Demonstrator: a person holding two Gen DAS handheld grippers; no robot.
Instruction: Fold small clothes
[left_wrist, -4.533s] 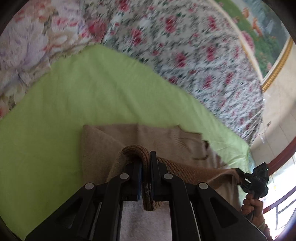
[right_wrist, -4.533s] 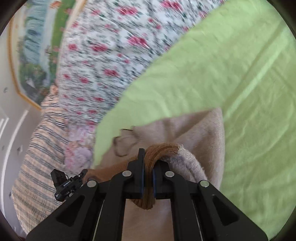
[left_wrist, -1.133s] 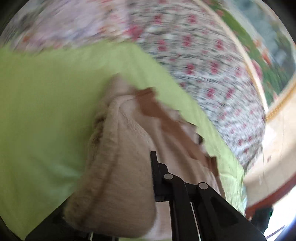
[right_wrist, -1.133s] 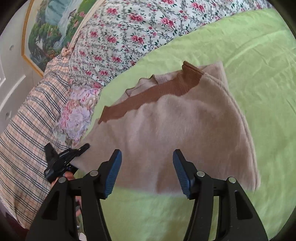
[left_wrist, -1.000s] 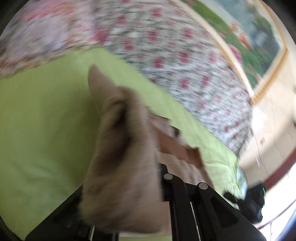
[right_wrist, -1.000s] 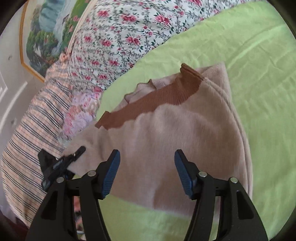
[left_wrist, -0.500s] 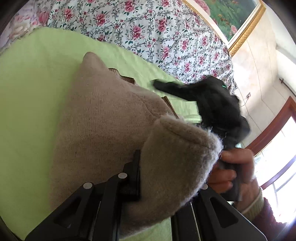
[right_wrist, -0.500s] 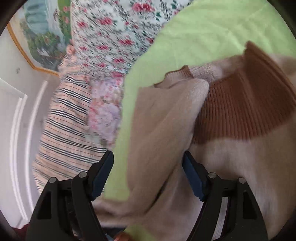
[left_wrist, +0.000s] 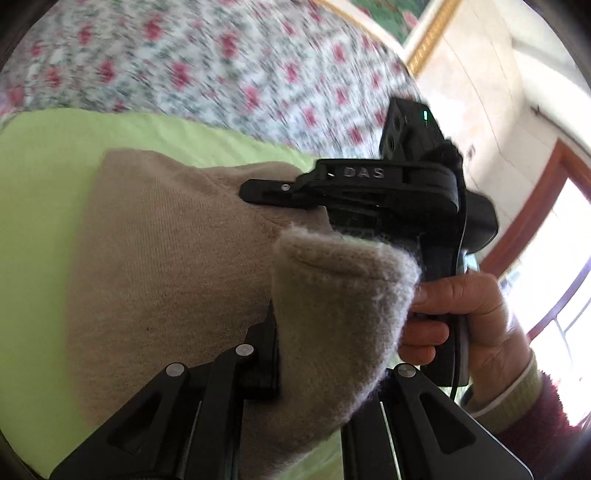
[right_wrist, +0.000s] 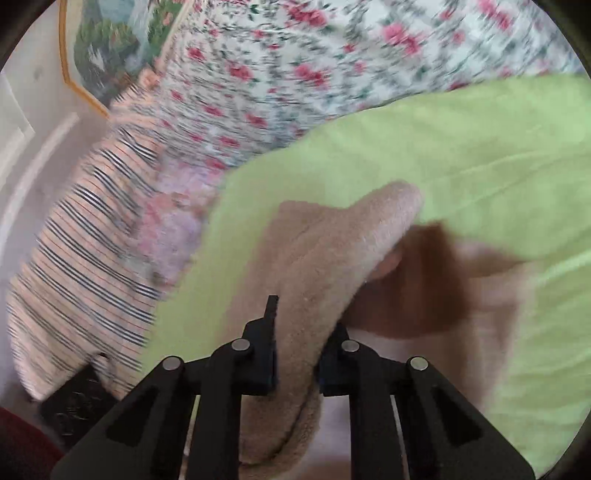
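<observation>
The bed (right_wrist: 480, 155), spread with a lime-green sheet, carries everything; behind it lie a floral quilt (right_wrist: 295, 74) and a striped pillow (right_wrist: 81, 236), both smeared by motion blur. On the sheet sits my beige sweater (left_wrist: 166, 258), its body lying flat while one thick fold rises toward me. My left claw (left_wrist: 332, 369) has that raised fold wedged between its jaws, but the wool drapes right over the tips, so I cannot tell whether it is clenched or merely resting there. My right claw (right_wrist: 295, 350) is grasping a plush roll of the same sweater, jaws pressed against it from either side. In the left view that right claw's black body sits just above the fold, with my right hand (left_wrist: 461, 321) around its handle.

What worries me: both claws are crowded onto one bunch of fabric, so they could knock together, or the fold could go down crooked and drag the flat part out of line. The thick knit could also slip from a shallow bite.

The brown ribbed band (right_wrist: 424, 277) is blurred, I judge it the collar or hem. The sweater's near edge is cut off, and its sleeves are hidden.
</observation>
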